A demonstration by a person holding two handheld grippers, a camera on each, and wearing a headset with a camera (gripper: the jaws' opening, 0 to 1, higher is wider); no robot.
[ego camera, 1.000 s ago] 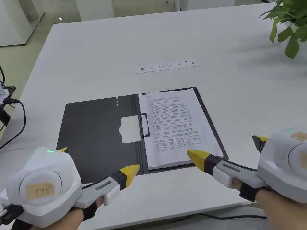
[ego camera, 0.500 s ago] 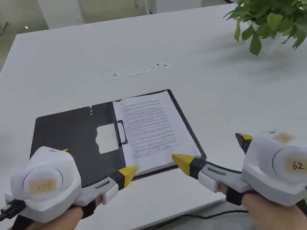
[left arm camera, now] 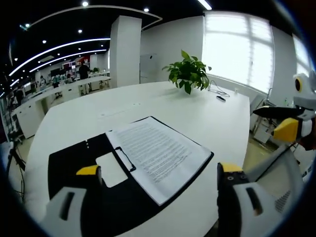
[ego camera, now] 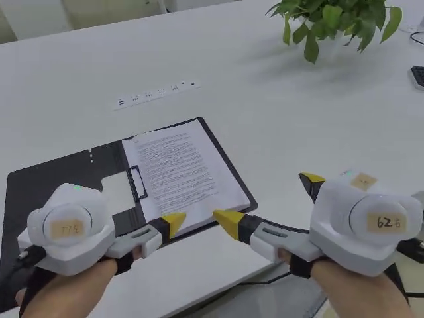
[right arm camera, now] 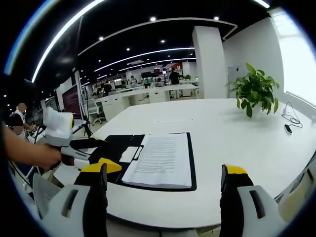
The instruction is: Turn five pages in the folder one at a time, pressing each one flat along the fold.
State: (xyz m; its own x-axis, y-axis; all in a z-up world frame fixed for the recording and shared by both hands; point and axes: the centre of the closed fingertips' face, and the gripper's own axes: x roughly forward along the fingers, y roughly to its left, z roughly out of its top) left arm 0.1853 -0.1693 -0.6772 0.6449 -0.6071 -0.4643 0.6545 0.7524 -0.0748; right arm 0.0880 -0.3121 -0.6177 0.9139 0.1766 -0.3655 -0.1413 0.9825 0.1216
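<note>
- My left gripper (left arm camera: pixel 158 170) is on the left. Its two yellow-tipped jaws are spread wide apart, and there is nothing between them. It hangs over the near edge of the folder and is not pressing on anything.
- The flat black folder (ego camera: pixel 40 189) lies open on the big white table (ego camera: pixel 298 119), right in front of me. Its left half is bare and black. It has just a small white patch (ego camera: pixel 118 192) next to the dark clip (ego camera: pixel 137 182) at the fold. I see no turned page lying on that half.
- The stack of white printed pages (ego camera: pixel 175 169) sits on the right half of the folder. The top page lies flat, and no corner is lifted.
- My right gripper (right arm camera: pixel 163 169) is on the right. Its jaws are wide apart too, and it holds nothing. In the head view, one yellow tip is just beside the near corner of the pages. I cannot tell if it touches the paper.
- A leafy green plant (ego camera: pixel 331 20) stands at the far right of the table, well apart from the folder.
- I think the job is at its very start. No page looks turned yet, so all five turns and all five presses along the fold seem left to do.
- I think the first step is to get that near corner of the top page between the right jaws.
</note>
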